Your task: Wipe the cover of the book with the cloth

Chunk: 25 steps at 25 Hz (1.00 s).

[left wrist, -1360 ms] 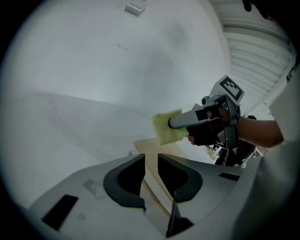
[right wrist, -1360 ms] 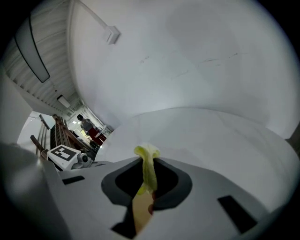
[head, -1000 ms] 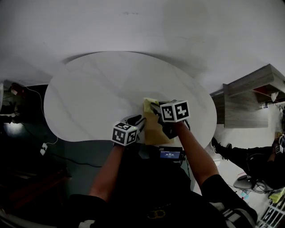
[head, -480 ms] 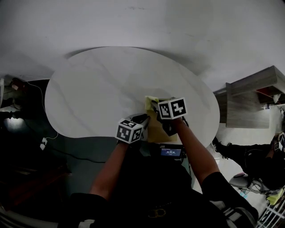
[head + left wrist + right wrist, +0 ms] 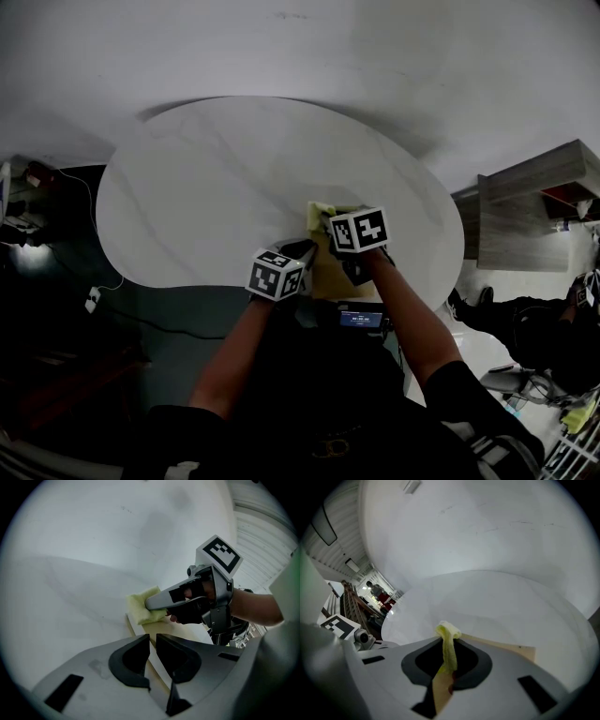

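Observation:
A tan book (image 5: 328, 274) lies near the front edge of the white round table (image 5: 206, 187). My right gripper (image 5: 330, 225) is shut on a yellow cloth (image 5: 321, 212) and presses it on the book's far end. From the right gripper view the cloth (image 5: 446, 633) stands pinched between the jaws of the right gripper (image 5: 450, 643), with the book (image 5: 506, 649) below. My left gripper (image 5: 302, 251) sits at the book's near left edge. Seen from the left gripper view, the left gripper (image 5: 153, 644) has its jaws almost together over the book (image 5: 183, 634), with the cloth (image 5: 140, 609) beyond.
A wooden shelf unit (image 5: 525, 220) stands to the right of the table. A person (image 5: 544, 328) sits on the floor there. Cables (image 5: 89, 305) lie on the dark floor at the left. A small screen (image 5: 361, 321) hangs just below the table's front edge.
The right gripper and the cloth have slid a little farther along the book's cover. The left gripper has stayed at the book's edge.

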Tool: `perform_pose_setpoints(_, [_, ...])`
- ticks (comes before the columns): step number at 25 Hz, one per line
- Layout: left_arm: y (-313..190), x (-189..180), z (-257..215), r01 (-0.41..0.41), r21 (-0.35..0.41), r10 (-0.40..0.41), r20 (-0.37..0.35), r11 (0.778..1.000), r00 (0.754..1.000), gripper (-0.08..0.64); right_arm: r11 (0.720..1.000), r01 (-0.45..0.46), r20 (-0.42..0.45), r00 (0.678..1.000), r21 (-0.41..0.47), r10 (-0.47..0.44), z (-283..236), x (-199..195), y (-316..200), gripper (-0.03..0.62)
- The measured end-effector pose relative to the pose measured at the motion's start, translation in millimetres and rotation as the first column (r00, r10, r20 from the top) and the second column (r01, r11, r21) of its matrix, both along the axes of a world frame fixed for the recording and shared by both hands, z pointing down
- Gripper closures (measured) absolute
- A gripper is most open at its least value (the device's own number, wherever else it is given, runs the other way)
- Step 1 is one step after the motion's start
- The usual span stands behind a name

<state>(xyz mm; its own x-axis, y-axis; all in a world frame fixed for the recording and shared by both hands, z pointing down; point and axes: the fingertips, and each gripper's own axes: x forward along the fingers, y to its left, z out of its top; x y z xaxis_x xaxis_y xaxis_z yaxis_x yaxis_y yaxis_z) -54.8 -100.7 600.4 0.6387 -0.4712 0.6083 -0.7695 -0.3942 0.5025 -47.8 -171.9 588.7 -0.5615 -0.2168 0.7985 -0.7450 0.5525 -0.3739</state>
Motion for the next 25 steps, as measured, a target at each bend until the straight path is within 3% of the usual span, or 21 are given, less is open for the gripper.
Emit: perform_pose_setpoints(25, [0,-1,1,-0.011,-0.003,0.011,0.032,1.000,0.999,0.512,0.997,-0.079,-0.023,0.997,0.012,0.079,0,51,-8,0.505])
